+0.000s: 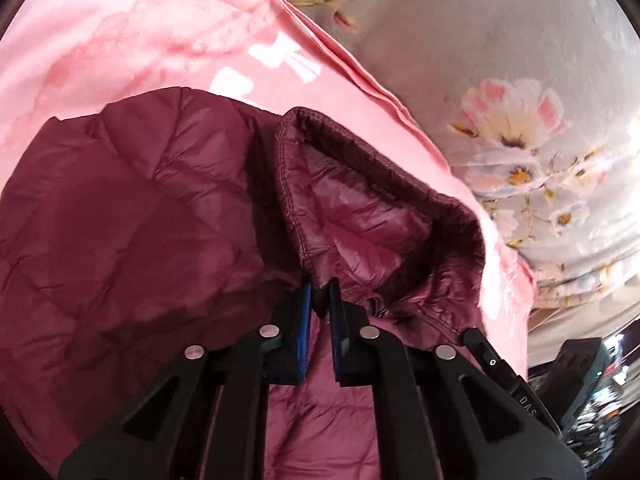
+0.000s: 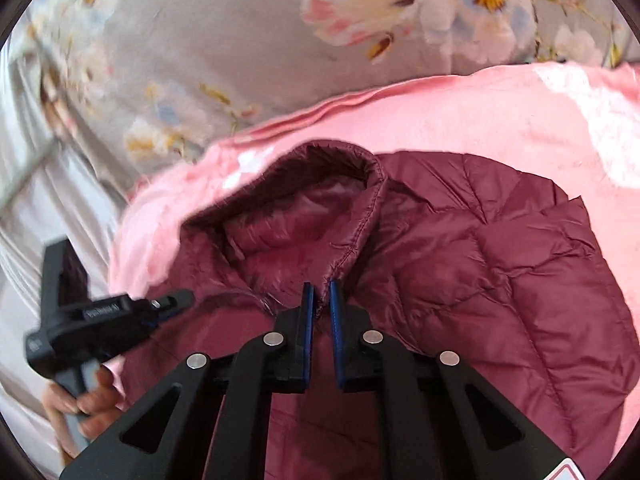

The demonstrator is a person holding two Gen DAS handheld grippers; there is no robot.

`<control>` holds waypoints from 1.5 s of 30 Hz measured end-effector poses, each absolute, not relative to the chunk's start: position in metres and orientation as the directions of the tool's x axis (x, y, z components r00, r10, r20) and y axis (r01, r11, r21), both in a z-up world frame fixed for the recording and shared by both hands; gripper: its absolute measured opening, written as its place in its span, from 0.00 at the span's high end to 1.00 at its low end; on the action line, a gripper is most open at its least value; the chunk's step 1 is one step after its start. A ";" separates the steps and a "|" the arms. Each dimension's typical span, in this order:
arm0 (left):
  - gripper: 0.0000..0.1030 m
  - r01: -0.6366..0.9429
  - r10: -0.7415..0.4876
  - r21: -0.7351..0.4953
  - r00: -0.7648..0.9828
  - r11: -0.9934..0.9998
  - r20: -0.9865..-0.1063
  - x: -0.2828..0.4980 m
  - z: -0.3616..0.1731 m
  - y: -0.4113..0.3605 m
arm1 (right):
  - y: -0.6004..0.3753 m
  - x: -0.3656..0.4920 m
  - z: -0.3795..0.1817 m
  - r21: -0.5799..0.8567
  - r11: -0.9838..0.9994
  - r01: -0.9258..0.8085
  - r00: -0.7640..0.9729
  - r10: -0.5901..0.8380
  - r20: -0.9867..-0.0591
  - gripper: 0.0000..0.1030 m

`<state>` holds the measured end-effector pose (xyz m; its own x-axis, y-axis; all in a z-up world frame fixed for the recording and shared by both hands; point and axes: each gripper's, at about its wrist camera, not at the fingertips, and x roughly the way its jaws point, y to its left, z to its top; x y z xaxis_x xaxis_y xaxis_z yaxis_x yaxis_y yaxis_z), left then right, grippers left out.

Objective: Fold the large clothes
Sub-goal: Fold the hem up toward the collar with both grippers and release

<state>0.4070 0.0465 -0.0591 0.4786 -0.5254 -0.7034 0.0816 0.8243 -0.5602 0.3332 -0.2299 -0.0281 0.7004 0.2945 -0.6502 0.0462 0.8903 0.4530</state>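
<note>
Pinching the maroon jacket (image 1: pixel 132 216) collar (image 1: pixel 360 184), your left gripper (image 1: pixel 319 298) and right gripper (image 2: pixel 319 298) both hold fabric, fingers narrow.

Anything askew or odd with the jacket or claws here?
Nothing stands out. Both the left claw and right claw pinch the maroon puffer jacket near its collar, over a pink blanket.

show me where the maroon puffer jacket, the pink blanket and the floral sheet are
maroon puffer jacket (image 2: pixel 500 264): right wrist view, quilted body.
pink blanket (image 1: pixel 120 48): left wrist view, flat area beyond the jacket.
floral sheet (image 1: pixel 480 40): left wrist view, grey patch above the flower.
</note>
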 end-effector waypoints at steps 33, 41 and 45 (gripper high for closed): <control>0.77 0.178 -0.406 -0.382 0.613 0.907 -0.678 0.403 -0.040 0.017 | -0.223 0.356 -0.026 0.373 0.928 0.010 0.708 0.257 -0.657 0.93; 0.85 0.117 -0.350 -0.344 0.548 0.932 -0.760 0.429 -0.092 0.002 | -0.211 0.378 -0.069 0.318 0.948 0.034 0.625 0.228 -0.746 1.00; 0.85 0.135 -0.327 -0.306 0.559 0.942 -0.762 0.428 -0.096 -0.001 | -0.209 0.382 -0.075 0.308 0.951 0.030 0.618 0.225 -0.753 1.00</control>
<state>0.4283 -0.0011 -0.0962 0.5590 -0.3273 -0.7619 0.1350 0.9425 -0.3058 0.3821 -0.2094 -0.0752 0.6183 0.2247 -0.7532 0.0297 0.9509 0.3081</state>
